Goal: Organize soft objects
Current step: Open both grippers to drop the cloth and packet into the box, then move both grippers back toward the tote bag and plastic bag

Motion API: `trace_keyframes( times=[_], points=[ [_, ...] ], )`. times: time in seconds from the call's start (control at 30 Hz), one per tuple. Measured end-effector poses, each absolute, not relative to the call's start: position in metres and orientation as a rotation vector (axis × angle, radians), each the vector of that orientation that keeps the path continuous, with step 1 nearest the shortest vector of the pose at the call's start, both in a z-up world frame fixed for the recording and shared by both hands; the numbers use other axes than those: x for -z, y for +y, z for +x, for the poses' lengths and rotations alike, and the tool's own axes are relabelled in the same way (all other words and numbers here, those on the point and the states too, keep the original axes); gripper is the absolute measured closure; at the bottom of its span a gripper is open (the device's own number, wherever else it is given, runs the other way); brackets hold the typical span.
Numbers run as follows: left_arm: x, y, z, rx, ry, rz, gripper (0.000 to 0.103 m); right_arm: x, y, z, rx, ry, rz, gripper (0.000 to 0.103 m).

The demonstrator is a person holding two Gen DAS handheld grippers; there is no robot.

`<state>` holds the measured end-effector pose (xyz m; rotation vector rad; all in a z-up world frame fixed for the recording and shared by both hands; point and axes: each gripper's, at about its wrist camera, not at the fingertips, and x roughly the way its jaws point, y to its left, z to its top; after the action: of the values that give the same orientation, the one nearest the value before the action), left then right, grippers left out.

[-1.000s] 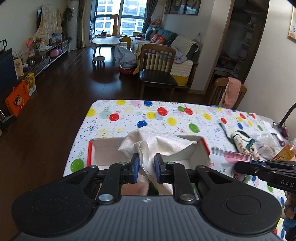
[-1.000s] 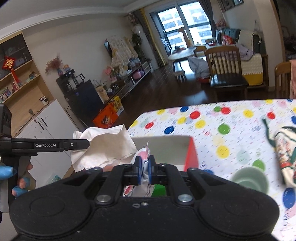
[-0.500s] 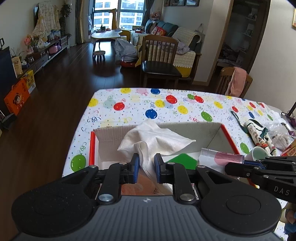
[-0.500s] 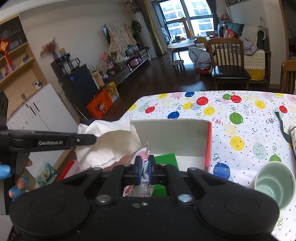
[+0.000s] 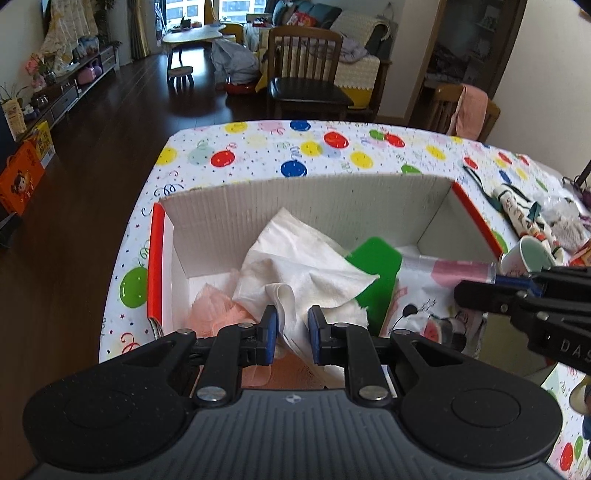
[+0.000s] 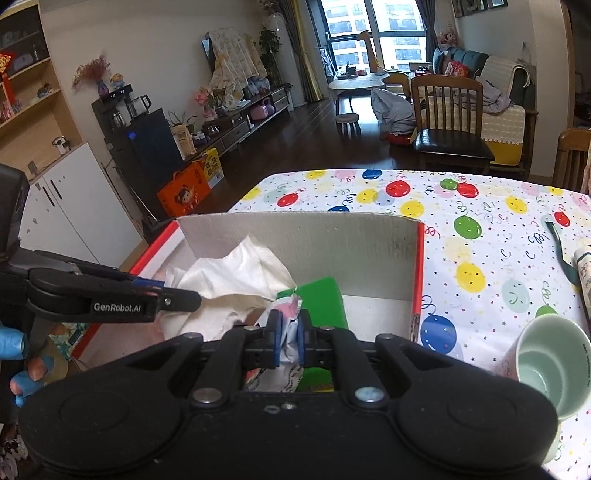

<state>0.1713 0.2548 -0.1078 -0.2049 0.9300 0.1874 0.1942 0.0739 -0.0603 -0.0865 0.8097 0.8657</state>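
White cloth (image 5: 295, 254) lower now, between left hand-held gripper (image 5: 292, 329) pads.

Stood in a living room with dark polished wooden floor (image 5: 110, 122) and pale cream walls (image 6: 147, 48). Daylight through a tall dark-framed window (image 6: 373, 26). Beyond, a slatted wooden chair with black seat (image 5: 306, 74), a low pale oval coffee table (image 5: 192, 37), a long low TV cabinet (image 6: 236, 125) and white cupboard doors (image 6: 66, 206)
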Motion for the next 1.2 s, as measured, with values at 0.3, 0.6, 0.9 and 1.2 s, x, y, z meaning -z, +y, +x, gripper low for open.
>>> trace_keyframes(
  times=[0.3, 0.6, 0.9, 1.2],
  points=[
    [0.112, 0.255, 0.168, -0.176, 0.965, -0.194, 0.085, 0.062, 0.077, 0.196, -0.817, 0.832, -0.118, 0.078],
    [0.112, 0.253, 0.162, -0.174, 0.97, -0.178, 0.083, 0.062, 0.074, 0.189, -0.792, 0.803, -0.15, 0.054],
    [0.11, 0.249, 0.153, -0.13, 0.956, -0.177, 0.03, 0.056, 0.069, 0.18, -0.809, 0.78, -0.161, 0.045],
    [0.084, 0.237, 0.138, -0.112, 0.894, -0.136, 0.03, 0.036, 0.052, 0.164, -0.826, 0.744, -0.137, 0.034]
  ],
)
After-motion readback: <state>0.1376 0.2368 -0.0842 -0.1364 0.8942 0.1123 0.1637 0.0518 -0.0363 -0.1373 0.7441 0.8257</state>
